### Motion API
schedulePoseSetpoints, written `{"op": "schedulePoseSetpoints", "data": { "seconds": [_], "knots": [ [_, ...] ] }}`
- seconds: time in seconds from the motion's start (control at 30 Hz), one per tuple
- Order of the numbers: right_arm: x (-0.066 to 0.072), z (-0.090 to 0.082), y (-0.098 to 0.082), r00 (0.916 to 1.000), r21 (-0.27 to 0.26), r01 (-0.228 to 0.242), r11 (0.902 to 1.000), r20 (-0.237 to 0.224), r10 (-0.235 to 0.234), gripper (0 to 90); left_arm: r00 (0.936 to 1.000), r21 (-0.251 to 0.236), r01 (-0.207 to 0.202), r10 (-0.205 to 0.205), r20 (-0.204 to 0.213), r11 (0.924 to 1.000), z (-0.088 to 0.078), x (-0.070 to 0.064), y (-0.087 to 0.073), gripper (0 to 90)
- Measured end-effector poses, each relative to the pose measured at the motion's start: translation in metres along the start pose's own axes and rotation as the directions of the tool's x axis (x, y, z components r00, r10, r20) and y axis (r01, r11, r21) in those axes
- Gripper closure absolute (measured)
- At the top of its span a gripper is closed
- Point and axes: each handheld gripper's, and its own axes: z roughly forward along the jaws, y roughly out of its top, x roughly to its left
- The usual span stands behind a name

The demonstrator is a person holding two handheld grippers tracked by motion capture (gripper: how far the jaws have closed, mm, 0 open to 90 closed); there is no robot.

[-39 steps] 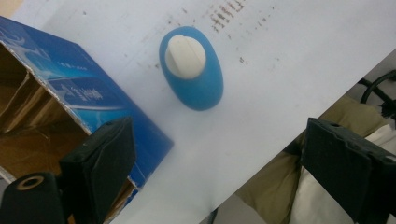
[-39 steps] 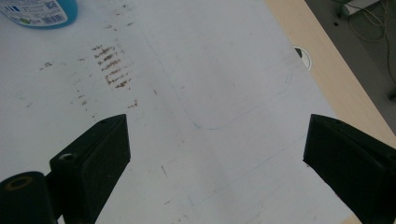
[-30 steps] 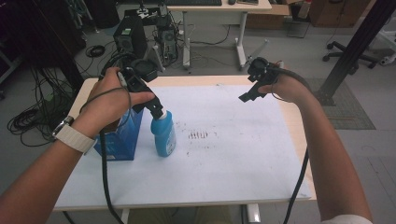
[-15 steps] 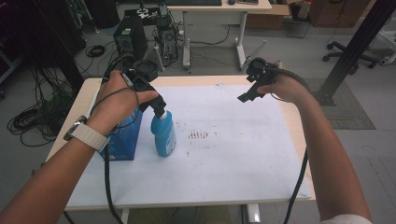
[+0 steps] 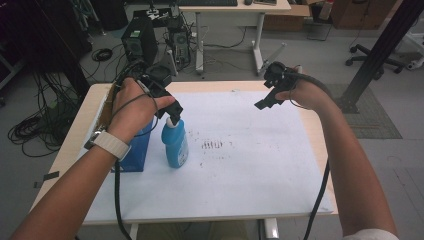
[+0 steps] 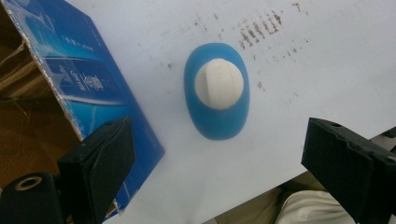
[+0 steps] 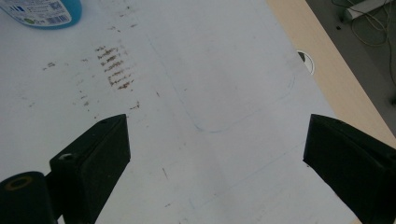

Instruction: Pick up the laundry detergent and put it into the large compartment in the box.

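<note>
Bottle (image 5: pixel 175 144), blue with a white cap (image 6: pixel 219 84), stands upright on the white sheet (image 5: pixel 240 165), just beside the blue carton (image 5: pixel 134 150) at its 9 o'clock; not clear whether they touch. Left gripper (image 5: pixel 172 111) hangs right above the cap, camera looking straight down on it, jaws spread wide, much wider than the cap, nothing held. Step in hand looks like the approach for a top grab. Next move probably calls for a straight descent, cap centred between the jaws, then a close on the cap or neck; the carton-side jaw has little room, so it could catch the carton edge. Right gripper (image 5: pixel 264 102) is up in the air at 2 o'clock from the bottle, well apart, jaws wide and empty, pointed at bare sheet. Sheet carries brown smudge marks (image 5: pixel 212 145) at 3 o'clock of the bottle and faint blue pen outlines (image 7: pixel 233 116). It covers a light wood table (image 5: pixel 327 150). Beyond at 12: PC tower (image 5: pixel 139 46), cables on the floor, a second desk (image 5: pixel 235 10); office chair base (image 5: pixel 370 50) at 2 o'clock.
</note>
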Motion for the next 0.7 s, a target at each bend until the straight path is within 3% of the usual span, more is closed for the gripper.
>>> {"op": "schedulePoseSetpoints", "data": {
  "seconds": [0.43, 0.7],
  "knots": [
    [0.000, 0.003, 0.001, 1.0000, 0.006, 0.005, 1.0000, -0.002, -0.005, 7.4, 0.9989, -0.014, 0.046, -0.046, -0.001, 0.9988, 0.012, 0.000, 0.005, 10.0],
    [0.001, 0.003, 0.001, 1.0000, 0.005, 0.006, 1.0000, -0.001, -0.006, 7.4, 0.9987, -0.012, 0.051, -0.051, 0.000, 0.9986, 0.021, 0.000, 0.008, 9.5]
  ]
}}
